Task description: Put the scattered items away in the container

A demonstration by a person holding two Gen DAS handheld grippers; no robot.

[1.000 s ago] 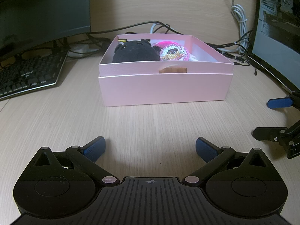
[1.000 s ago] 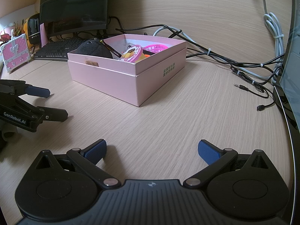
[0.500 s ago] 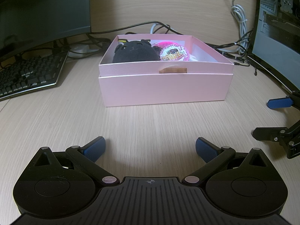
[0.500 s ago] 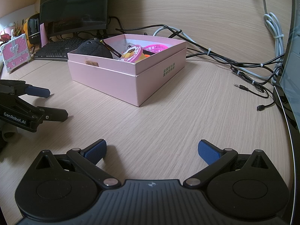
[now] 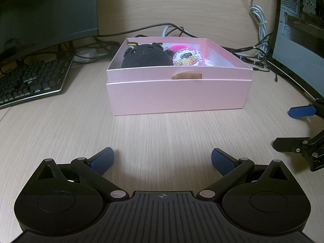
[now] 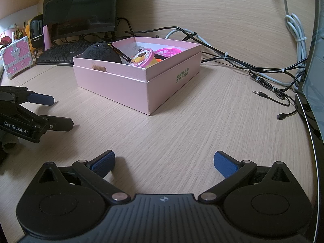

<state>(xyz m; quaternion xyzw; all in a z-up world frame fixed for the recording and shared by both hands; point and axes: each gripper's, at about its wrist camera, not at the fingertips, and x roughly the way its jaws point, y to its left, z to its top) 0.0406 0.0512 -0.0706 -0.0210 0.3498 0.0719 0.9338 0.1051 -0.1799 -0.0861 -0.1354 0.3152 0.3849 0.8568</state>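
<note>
A pink box (image 5: 178, 95) (image 6: 125, 87) stands on the wooden desk ahead of both grippers. Inside it lie a black plush toy (image 5: 145, 57) (image 6: 102, 52), a round sparkly pink case (image 5: 187, 57) (image 6: 142, 57), and a pink plastic basket (image 6: 168, 51). My left gripper (image 5: 162, 161) rests low over the desk in front of the box, open, nothing between its blue pads. My right gripper (image 6: 164, 162) is open too, nothing in it, to the right of the box's near corner. Each gripper shows in the other's view, the left gripper (image 6: 40, 109) and the right gripper (image 5: 291, 127).
A black keyboard (image 5: 30, 81) and a dark monitor (image 5: 46, 14) sit at the left. Cables (image 6: 263, 70) trail across the desk behind and right of the box. A pink trunk-shaped case (image 6: 17, 57) stands far left. A computer tower (image 5: 299, 20) borders the right.
</note>
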